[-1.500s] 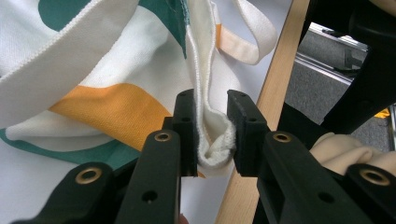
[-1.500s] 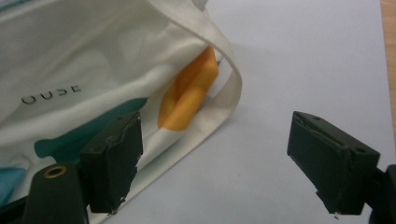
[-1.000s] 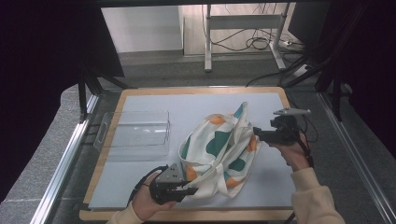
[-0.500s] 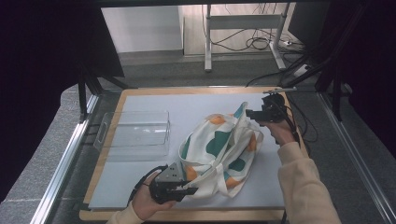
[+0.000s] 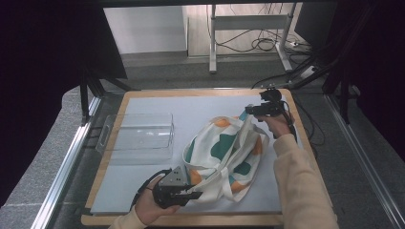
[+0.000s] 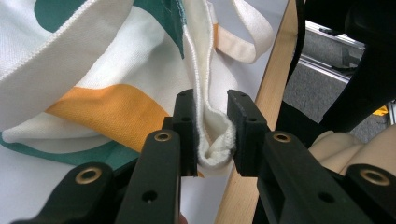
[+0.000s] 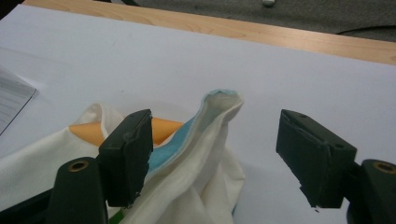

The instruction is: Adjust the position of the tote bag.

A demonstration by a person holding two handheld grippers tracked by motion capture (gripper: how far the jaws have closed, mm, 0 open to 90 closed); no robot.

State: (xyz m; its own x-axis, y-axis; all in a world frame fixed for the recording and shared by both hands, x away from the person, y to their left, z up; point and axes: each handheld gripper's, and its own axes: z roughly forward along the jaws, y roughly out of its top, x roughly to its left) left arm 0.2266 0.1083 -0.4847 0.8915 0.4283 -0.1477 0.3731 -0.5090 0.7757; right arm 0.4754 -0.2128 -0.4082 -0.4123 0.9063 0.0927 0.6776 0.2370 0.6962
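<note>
The left gripper is clamped on a bunched corner of the cloth bag at the near edge of the table. The right gripper has slid from the bag's right side to its far corner, which stands up in a peak between its jaws; they gape wide, having just narrowed slightly, without pinching it. A second grip looks close, ready to stretch the bag flat. The bag is soft woven cotton, cream with green and orange patches, crumpled mid-table. A clear plastic box sits left.
</note>
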